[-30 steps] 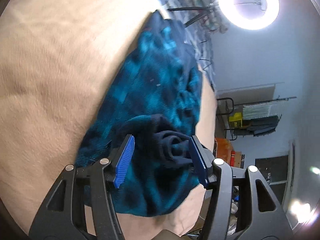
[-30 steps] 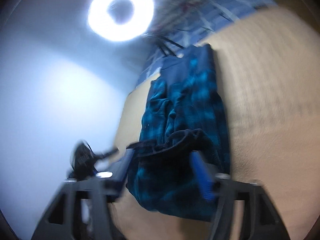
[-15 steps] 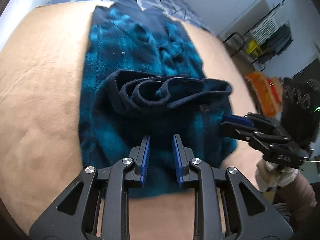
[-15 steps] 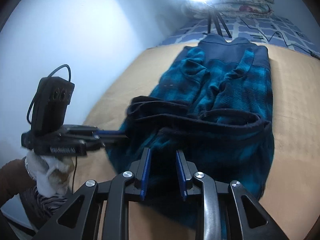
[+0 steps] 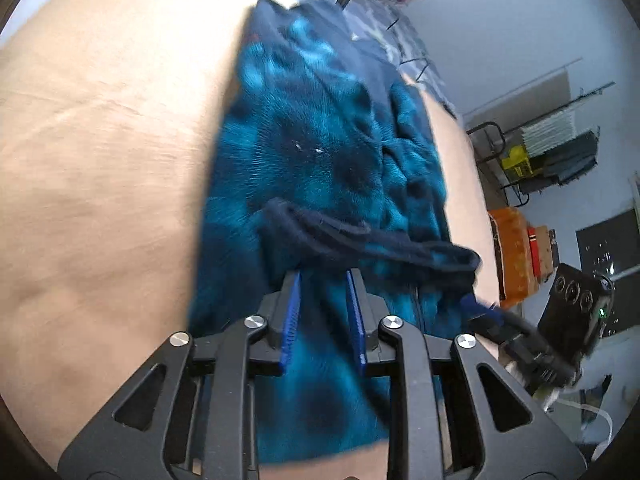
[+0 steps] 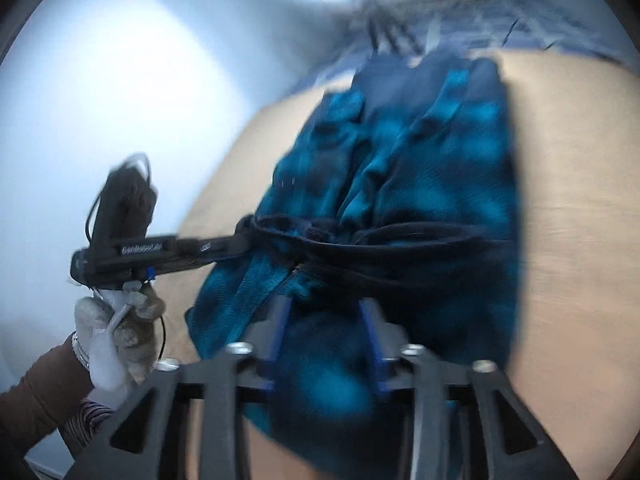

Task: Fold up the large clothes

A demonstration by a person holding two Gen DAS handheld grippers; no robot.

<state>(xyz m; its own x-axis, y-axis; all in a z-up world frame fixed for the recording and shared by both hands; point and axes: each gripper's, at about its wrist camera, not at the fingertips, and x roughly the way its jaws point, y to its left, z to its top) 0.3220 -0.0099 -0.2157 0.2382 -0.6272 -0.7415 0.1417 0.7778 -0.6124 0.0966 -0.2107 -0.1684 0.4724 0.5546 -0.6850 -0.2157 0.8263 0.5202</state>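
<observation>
The left tool and right tool are both opening, blue pads apart over the teal-and-navy plaid fleece garment, neither pressing it. It lies folded on the tan bed cover. The left tool's side reads roughly "GenRobot", blurred.

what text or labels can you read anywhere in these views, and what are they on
"GenRobot.Ai": white lettering, blurred and only just legible, on the side of the left gripper in the right wrist view.
A second small white mark further along the same body, toward the jaws: too blurred to read.
Boxes and shelf items in the room behind the bed, left wrist view: any print too small to read.
The blue plaid garment: no readable label.
</observation>
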